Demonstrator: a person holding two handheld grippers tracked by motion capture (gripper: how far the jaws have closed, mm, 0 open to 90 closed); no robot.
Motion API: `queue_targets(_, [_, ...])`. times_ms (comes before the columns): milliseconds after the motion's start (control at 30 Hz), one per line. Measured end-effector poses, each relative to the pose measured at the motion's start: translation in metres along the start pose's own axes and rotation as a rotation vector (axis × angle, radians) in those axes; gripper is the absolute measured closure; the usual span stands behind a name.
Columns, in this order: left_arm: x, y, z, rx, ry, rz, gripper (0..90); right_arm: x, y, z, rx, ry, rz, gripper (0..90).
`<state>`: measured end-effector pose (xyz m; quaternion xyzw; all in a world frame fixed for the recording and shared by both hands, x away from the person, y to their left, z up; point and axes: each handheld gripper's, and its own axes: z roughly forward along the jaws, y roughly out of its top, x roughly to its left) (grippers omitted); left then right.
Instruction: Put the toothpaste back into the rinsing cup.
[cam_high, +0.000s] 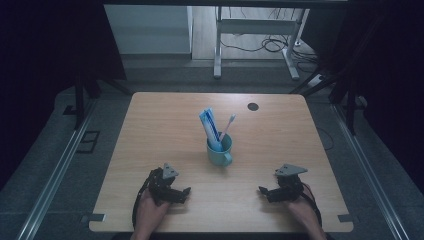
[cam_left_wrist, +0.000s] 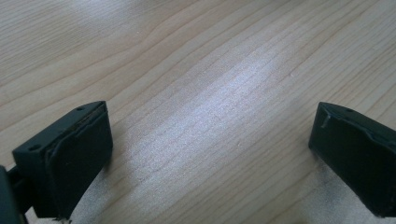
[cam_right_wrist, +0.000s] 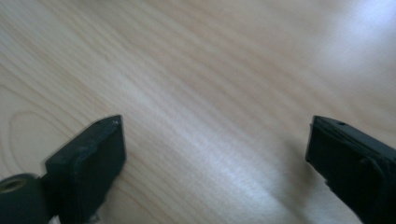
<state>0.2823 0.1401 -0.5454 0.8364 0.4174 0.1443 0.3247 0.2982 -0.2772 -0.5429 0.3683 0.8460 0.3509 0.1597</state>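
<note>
2 items in teal cup (cam_high: 219, 150): toothbrush (cam_high: 228, 125), tube (cam_high: 210, 126)

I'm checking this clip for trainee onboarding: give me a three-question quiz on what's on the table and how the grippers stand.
1. True or false: the left gripper is shut on the toothbrush.
2. What stands in the teal mug? A) a spoon and a fork B) a toothbrush and a blue-and-white tube C) nothing
3. Fill in: the right gripper rests near the table's ____ edge, apart from the mug.

Key
1. False: both grippers have their jaws wide apart over bare wood.
2. B
3. near (the person's side)
</note>
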Motion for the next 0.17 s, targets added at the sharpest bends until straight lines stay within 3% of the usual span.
queue_targets(167, [-0.0002, -0.0001, 0.0, 0.0, 0.0, -0.002, 0.0, -0.0009, -0.0004, -0.0002, -0.001, -0.003, 0.015, 5.0])
